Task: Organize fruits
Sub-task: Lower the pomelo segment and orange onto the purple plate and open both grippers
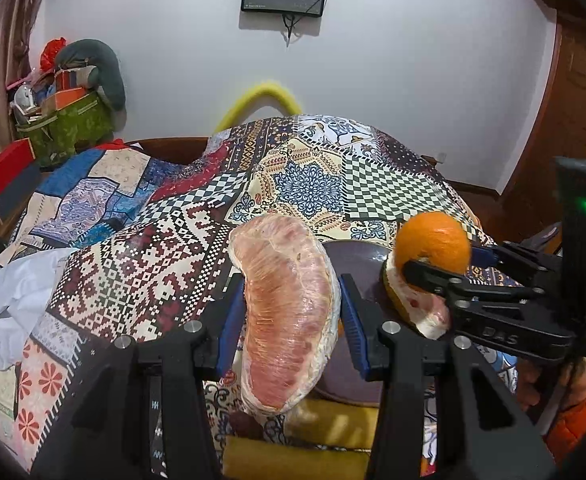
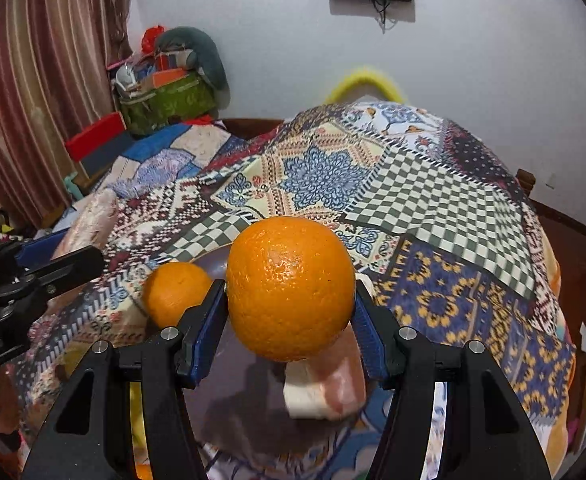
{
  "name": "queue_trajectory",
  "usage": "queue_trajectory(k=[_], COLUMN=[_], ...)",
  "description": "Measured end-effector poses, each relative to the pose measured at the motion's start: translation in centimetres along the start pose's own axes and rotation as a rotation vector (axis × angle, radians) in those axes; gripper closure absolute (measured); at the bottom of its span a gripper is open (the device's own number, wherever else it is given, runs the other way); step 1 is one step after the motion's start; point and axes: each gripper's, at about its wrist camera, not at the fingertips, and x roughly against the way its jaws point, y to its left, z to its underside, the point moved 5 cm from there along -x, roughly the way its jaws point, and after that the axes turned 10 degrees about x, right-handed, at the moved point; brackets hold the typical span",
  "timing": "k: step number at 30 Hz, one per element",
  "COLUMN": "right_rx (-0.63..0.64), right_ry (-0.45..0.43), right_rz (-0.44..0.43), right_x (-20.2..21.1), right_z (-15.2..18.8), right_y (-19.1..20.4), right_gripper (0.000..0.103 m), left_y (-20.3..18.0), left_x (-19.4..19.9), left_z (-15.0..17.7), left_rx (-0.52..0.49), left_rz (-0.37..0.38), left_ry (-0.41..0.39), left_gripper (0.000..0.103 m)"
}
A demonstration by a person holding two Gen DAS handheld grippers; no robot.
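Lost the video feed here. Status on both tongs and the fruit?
Left tongs shut on wrapped pomelo wedge. Right tongs shut on orange. Both above dark plate. Nothing blocking.

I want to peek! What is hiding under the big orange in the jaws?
Below the held orange sits a wrapped pomelo chunk on a dark purple plate. The orange covers the chunk's far end and part of the plate.
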Motion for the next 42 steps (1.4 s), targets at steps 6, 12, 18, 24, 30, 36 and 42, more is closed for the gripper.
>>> queue_trajectory(k=[6,12,18,24,30,36,42], right_rx=[0.009,0.032,0.021,0.046,0.020,0.017,-0.008], right_ry=[0.066,0.104,0.136,0.104,0.059,0.003,-0.036], right_rz=[-0.050,-0.046,-0.058,-0.035,-0.019,0.027,0.077], right_x=[-3.5,-5.2,-5.9,-4.6,-1.7,2.1,4.7], right_z=[-0.1,0.1,0.1,0.0,0.4,1.2,2.8], right_y=[0.1,0.5,0.7,0.8,-0.3,-1.5,-3.3], right_gripper=[0.047,0.047,0.045,0.045,0.045,0.045,0.045], left_y=[0.6,0.7,0.6,0.3,-1.3,-4.0,-6.8], left_x=[-0.7,-1.0,-1.1,-0.9,-0.5,-0.8,-2.4], left_z=[-0.1,-0.1,0.1,0.1,0.1,0.3,1.0], left_rx=[0.001,0.011,0.010,0.004,-0.018,-0.059,-0.094], left_rz=[-0.010,-0.004,-0.006,-0.010,0.008,0.025,0.028], left_ry=[-0.005,-0.001,0.009,0.009,0.016,0.034,0.077], left_gripper=[0.058,0.058,0.058,0.058,0.058,0.058,0.058])
